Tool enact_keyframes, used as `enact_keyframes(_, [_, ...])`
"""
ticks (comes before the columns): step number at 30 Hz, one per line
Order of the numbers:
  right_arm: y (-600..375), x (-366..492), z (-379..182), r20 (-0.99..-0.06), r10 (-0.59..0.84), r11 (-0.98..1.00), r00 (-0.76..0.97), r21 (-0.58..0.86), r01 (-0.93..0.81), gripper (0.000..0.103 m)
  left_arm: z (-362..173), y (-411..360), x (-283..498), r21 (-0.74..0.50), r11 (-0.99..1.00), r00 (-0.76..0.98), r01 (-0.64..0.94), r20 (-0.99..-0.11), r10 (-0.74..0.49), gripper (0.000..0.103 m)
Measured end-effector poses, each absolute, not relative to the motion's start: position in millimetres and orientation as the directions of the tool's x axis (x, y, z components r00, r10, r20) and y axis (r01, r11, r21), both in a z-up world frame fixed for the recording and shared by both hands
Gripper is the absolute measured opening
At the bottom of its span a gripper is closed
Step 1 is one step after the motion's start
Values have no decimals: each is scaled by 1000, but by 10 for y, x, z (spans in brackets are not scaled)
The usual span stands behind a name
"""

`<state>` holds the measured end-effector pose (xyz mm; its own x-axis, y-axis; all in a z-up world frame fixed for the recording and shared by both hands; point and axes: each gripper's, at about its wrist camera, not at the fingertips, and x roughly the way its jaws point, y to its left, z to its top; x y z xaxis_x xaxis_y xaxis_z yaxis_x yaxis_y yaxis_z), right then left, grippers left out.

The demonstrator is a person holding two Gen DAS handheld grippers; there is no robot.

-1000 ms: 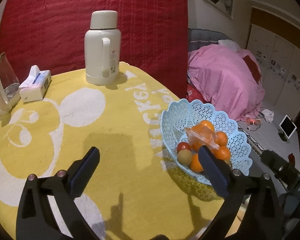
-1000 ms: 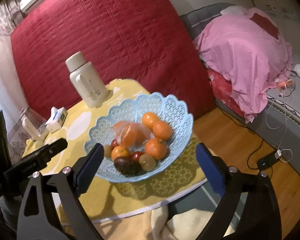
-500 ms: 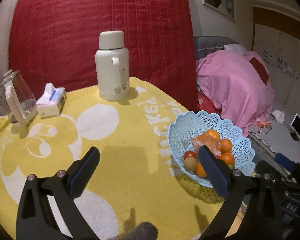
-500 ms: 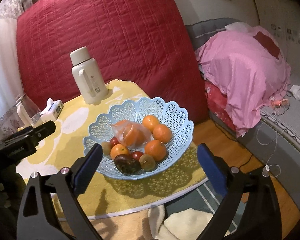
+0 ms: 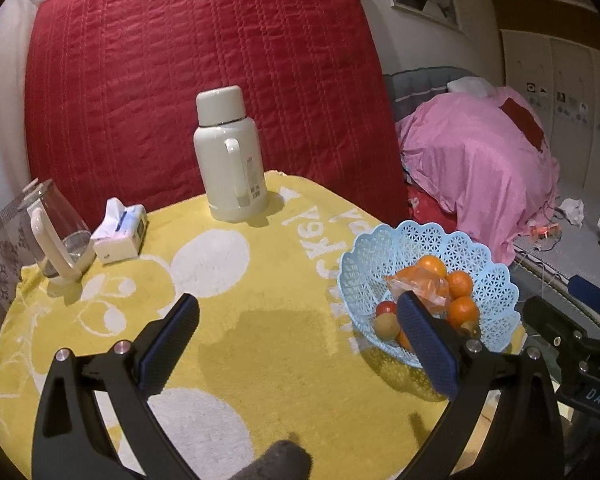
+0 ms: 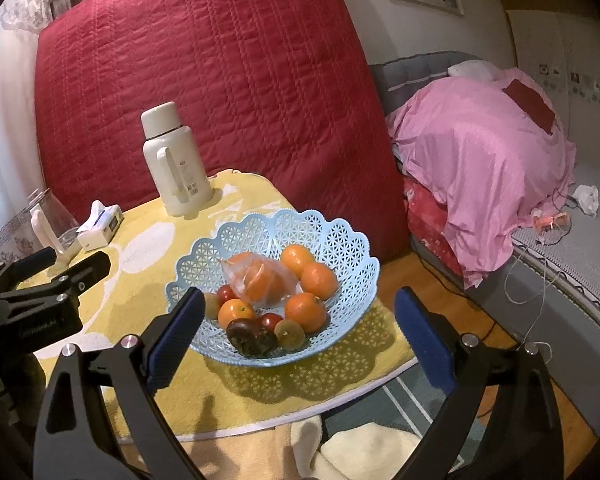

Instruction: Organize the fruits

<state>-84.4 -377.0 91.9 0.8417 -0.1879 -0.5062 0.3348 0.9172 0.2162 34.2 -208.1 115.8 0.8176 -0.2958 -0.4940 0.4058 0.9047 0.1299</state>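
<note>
A light blue lattice basket (image 6: 340, 240) stands at the right edge of the round table; it also shows in the left wrist view (image 5: 380, 248). It holds several oranges (image 6: 318, 280), an orange in a clear plastic bag (image 6: 256, 280), small red fruits (image 6: 270, 320), a dark purple fruit (image 6: 250, 336) and greenish-brown fruits (image 6: 290, 333). My right gripper (image 6: 300, 340) is open and empty, in front of and above the basket. My left gripper (image 5: 296, 340) is open and empty over the yellow cloth, left of the basket.
A cream thermos jug (image 5: 230, 156) stands at the back of the table. A tissue box (image 5: 120, 232) and a glass kettle (image 5: 56, 232) are at the left. A yellow cloth (image 5: 220, 280) covers the table. A red quilt (image 5: 200, 60) hangs behind; a pink-covered bed (image 6: 480, 152) is right.
Both grippers have pulled back and risen, so the table and basket look smaller and farther away. Both stay open and empty. The fruit has not moved.
</note>
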Motion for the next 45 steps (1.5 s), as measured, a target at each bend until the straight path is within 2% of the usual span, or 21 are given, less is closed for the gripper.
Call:
enact_keyframes(24, [-3729, -803, 873, -524, -202, 928, 827, 166, 333, 98, 1126, -2217, 248, 201, 891, 837, 407, -472, -276, 98])
enact_keyframes(45, [-3703, -757, 823, -542, -198, 930, 817, 159, 331, 98, 1096, -2297, 225, 207, 875, 827, 438, -475, -301, 98])
